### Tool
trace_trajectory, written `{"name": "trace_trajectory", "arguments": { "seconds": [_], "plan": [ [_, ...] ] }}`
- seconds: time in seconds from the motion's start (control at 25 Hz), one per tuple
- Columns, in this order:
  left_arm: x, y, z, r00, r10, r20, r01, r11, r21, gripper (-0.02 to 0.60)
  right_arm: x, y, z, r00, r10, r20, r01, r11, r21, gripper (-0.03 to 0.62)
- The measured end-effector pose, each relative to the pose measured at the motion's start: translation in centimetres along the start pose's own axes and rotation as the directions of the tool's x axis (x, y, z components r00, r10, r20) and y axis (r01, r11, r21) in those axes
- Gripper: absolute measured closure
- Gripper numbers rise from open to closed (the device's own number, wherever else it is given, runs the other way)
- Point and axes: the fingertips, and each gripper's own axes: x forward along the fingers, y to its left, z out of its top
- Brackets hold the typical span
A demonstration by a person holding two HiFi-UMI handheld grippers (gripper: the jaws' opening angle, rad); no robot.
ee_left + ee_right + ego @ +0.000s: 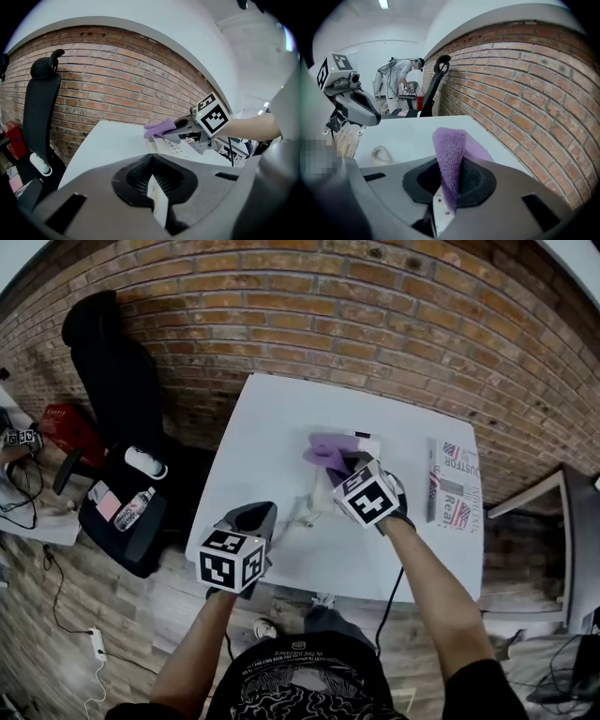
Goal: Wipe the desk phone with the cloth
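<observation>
The white desk phone (323, 491) sits mid-table on the white table (253, 427), with its coiled cord (302, 517) trailing left. My right gripper (342, 465) is shut on a purple cloth (326, 448) and holds it down on the phone's far end. In the right gripper view the cloth (450, 159) stands between the jaws, and keypad keys of the phone (440, 206) show underneath. My left gripper (262, 517) hovers left of the phone, near the table's front-left corner, shut with nothing in it. From there I see the phone (176, 147) and the cloth (159, 127).
A printed booklet (453, 484) lies along the table's right edge. A black office chair (117, 381) stands to the left with a bottle (136, 507) on its seat. A brick wall (375, 324) runs behind. A person (401, 70) works far back.
</observation>
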Motion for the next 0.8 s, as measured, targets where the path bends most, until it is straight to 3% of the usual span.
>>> {"name": "trace_trajectory", "arguments": {
  "seconds": [0.8],
  "plan": [
    [-4.1, -0.3, -2.9, 0.998, -0.055, -0.015, 0.055, 0.998, 0.033, 0.575, -1.6, 6.7, -3.6, 0.999, -0.008, -0.033, 0.011, 0.996, 0.087, 0.546]
  ]
}}
